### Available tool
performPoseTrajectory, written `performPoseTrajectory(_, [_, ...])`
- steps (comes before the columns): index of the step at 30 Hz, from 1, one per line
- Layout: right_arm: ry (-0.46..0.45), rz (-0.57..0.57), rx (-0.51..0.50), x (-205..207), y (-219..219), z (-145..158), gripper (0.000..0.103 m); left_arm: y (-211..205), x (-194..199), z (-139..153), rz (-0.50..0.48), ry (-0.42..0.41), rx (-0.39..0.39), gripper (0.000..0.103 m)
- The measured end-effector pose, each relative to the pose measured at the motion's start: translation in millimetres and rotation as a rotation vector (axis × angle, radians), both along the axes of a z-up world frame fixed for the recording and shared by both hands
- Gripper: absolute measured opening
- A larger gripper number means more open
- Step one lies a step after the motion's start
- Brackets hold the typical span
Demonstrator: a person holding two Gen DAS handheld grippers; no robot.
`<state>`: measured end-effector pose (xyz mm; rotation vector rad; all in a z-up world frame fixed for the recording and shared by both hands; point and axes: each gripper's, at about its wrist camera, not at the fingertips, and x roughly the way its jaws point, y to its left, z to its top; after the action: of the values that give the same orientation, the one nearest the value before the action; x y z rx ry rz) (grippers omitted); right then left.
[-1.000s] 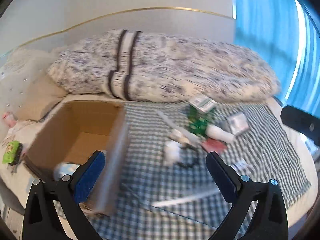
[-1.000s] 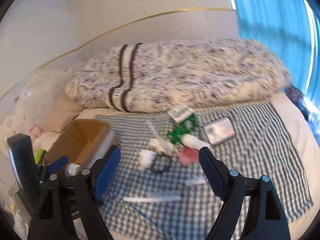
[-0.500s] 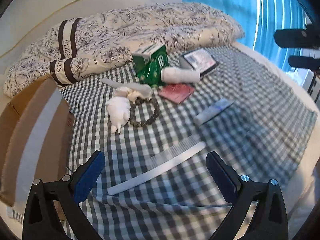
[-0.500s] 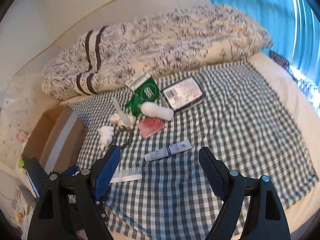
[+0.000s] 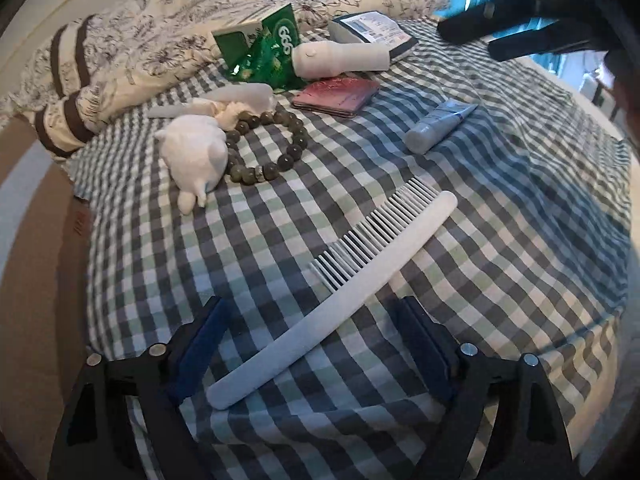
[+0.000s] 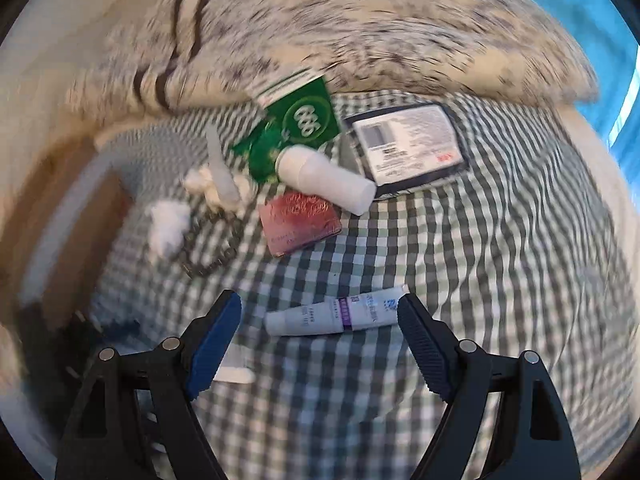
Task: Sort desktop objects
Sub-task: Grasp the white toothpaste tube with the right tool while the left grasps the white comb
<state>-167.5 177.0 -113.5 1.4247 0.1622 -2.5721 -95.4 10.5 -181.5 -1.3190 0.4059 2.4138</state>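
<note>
Straddling the white comb (image 5: 344, 292) near the checked cloth's (image 5: 520, 240) front edge, the left gripper (image 5: 316, 344) gaped wide — reaching stage — next needing descent and closure across the handle.

A long white comb (image 5: 344, 292) is laid diagonally on the checked cloth, teeth facing up-left. A small white-and-purple tube (image 6: 336, 314) is lying flat nearby. Further back, a bead bracelet (image 5: 266, 146) is pressed against a white plush toy (image 5: 194, 156), with a red card wallet (image 5: 336, 96), white bottle (image 5: 340, 58) and green box (image 5: 260, 46) clustered together.
</note>
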Motion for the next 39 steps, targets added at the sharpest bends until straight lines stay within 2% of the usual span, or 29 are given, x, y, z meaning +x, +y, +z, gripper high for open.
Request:
performPoseTrajectory(1, [0.0,0.031,0.019,-0.1,-0.5,-1.4,0.081,0.6,0.4,1.1,-0.026,-0.01,0.012,0.06])
performPoseTrajectory(2, [-0.007,0.063,0.032,-1.1,0.4,-2.6,0.081,2.4,2.2,3.3,-0.051,-0.012,0.018,0.035])
performPoseTrajectory(4, [-0.018,0.115,0.058,-4.6,5.9,-3.3,0.081,7.4,6.4,7.5,-0.079,0.009,-0.012,0.027])
performPoseTrajectory(6, [-0.022,0.157,0.081,-8.2,11.9,0.1,0.08,10.5,7.8,9.8,-0.084,0.017,-0.037,0.024])
performPoseTrajectory(8, [-0.027,0.212,0.095,-9.9,12.5,3.5,0.073,7.5,5.5,15.4,-0.054,0.009,0.009,0.018])
performPoseTrajectory(10, [-0.039,0.257,0.141,-12.0,7.9,0.9,0.072,4.7,0.9,21.2,-0.007,-0.001,0.057,0.015])
performPoseTrajectory(12, [-0.068,0.301,0.207,-12.5,0.2,-8.4,0.066,1.0,-6.8,24.4,0.059,-0.033,0.087,0.014])
performPoseTrajectory(13, [-0.08,0.324,0.222,-11.5,-3.5,-12.4,0.058,-1.4,-11.7,25.0,0.096,-0.061,0.105,0.014])
performPoseTrajectory(14, [-0.095,0.351,0.233,-10.7,-6.5,-16.7,0.054,-2.5,-14.9,25.7,0.122,-0.078,0.12,0.014])
performPoseTrajectory(19, [-0.152,0.49,0.33,-9.3,-25.3,-38.2,0.054,6.5,-20.7,30.1,0.174,-0.107,0.08,0.013])
performPoseTrajectory(24, [-0.198,0.531,0.381,-29.2,-38.1,-66.0,0.053,13.2,-26.8,16.6,0.198,-0.138,0.053,0.014])
performPoseTrajectory(26, [-0.191,0.512,0.364,-31.2,-38.8,-67.4,0.05,15.3,-29.3,12.8,0.213,-0.132,0.045,0.015])
performPoseTrajectory(27, [-0.188,0.496,0.339,-30.8,-37.4,-64.1,0.044,16.0,-29.6,11.9,0.222,-0.127,0.042,0.015])
performPoseTrajectory(28, [-0.176,0.469,0.319,-29.7,-35.6,-60.6,0.033,17.1,-28.4,11.9,0.229,-0.123,0.038,0.015])
performPoseTrajectory(29, [-0.162,0.441,0.318,-28.3,-34.6,-58.9,0.029,18.3,-27.2,12.2,0.235,-0.118,0.031,0.015])
performPoseTrajectory(35, [-0.102,0.222,0.274,-18.1,-28.6,-40.9,0.017,27.5,-25.5,16.3,0.272,-0.108,-0.026,0.014])
performPoseTrajectory(39, [-0.125,0.109,0.115,-10.8,-14.5,-24.0,0.009,26.3,-23.3,31.0,0.28,-0.095,-0.005,0.009])
